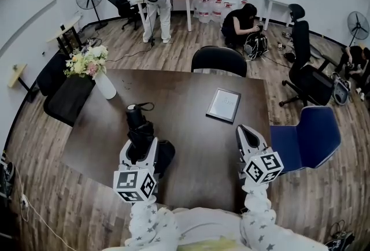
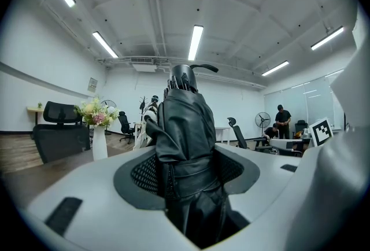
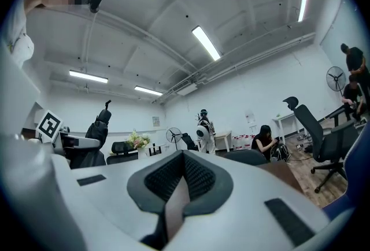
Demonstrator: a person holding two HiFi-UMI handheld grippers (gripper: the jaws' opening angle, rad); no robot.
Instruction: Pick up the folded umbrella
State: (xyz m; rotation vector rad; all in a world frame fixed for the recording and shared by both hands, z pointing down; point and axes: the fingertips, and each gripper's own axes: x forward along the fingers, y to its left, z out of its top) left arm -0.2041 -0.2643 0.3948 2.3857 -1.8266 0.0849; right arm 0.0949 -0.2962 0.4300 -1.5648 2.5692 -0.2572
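Observation:
The folded black umbrella (image 1: 138, 121) stands upright above the dark brown table (image 1: 196, 151), its strap end on top. My left gripper (image 1: 140, 150) is shut on its lower half. In the left gripper view the umbrella (image 2: 185, 128) fills the gap of the left gripper (image 2: 185, 173), with both pads pressed against its fabric. To the right, my right gripper (image 1: 248, 135) hovers over the table's near right part, shut and holding nothing. The right gripper (image 3: 184, 179) shows only a thin wedge between its pads. That view also catches the umbrella (image 3: 99, 128) at the far left.
A white vase of flowers (image 1: 96, 69) stands at the table's far left corner. A grey book or tablet (image 1: 224, 104) lies at the far right. A black chair (image 1: 218, 61) sits behind the table, a blue chair (image 1: 311, 137) to its right. People are further back in the room.

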